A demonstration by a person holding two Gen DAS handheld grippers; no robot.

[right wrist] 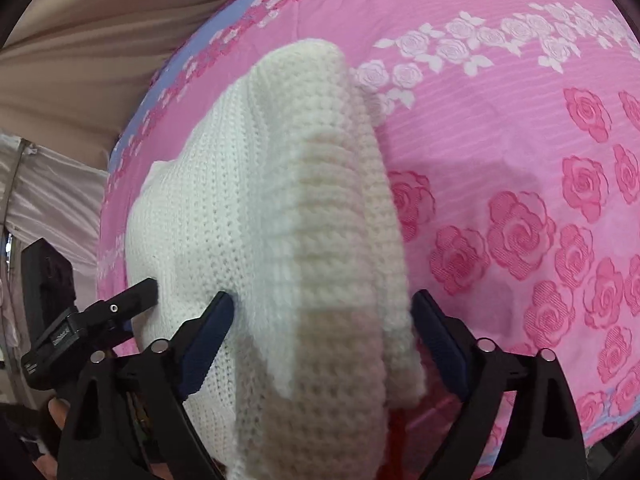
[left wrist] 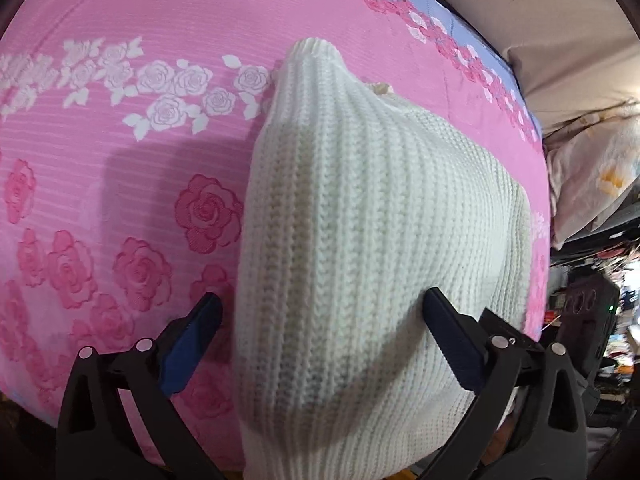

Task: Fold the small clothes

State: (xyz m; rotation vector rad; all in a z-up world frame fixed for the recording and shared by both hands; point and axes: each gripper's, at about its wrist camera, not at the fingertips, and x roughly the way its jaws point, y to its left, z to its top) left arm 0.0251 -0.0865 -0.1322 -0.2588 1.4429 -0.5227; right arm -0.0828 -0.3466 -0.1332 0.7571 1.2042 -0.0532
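While bunched on the bedsheet [left wrist: 120, 160], the sweater [left wrist: 360, 240] looks cream-white — thickly ribbed.

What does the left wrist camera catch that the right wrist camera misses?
Only the left view shows the cluttered shelves off the bed's right side and the garment's narrow ribbed end. Only the right view shows the other gripper's black finger poking in beside the knit, plus the beige wall. Both show the white knit between open blue-padded fingers on the pink rose sheet.

Cream-white ribbed knit sweater [left wrist: 360, 240]; pink rose-print bedsheet [left wrist: 120, 120], blue border; black claws.
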